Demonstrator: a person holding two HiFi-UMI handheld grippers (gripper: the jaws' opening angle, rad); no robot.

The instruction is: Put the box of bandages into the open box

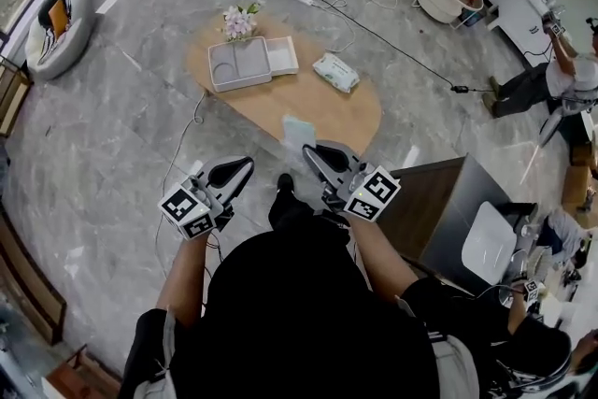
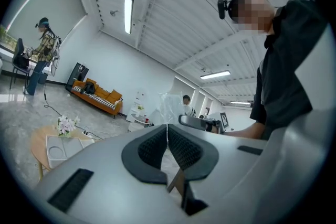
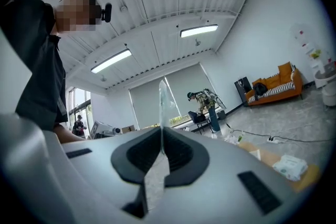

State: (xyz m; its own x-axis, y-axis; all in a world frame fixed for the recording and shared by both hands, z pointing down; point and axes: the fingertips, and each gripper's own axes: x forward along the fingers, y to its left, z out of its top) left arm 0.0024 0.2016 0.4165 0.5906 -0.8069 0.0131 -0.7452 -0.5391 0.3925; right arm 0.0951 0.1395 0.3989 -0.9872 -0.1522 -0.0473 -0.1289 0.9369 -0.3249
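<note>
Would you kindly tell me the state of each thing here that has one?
open box: open, on the table.
box of bandages: held up, not yet in the open box.
right hand-held gripper: shut on the box of bandages.
left hand-held gripper: shut, empty.

Pale-green bandage box [image 1: 299,132], white open box [image 1: 234,66]

On the table [image 1: 280,107], flowers [image 1: 240,21] stand behind the open box [image 1: 245,64], tissue pack [image 1: 335,72] to its right.
</note>
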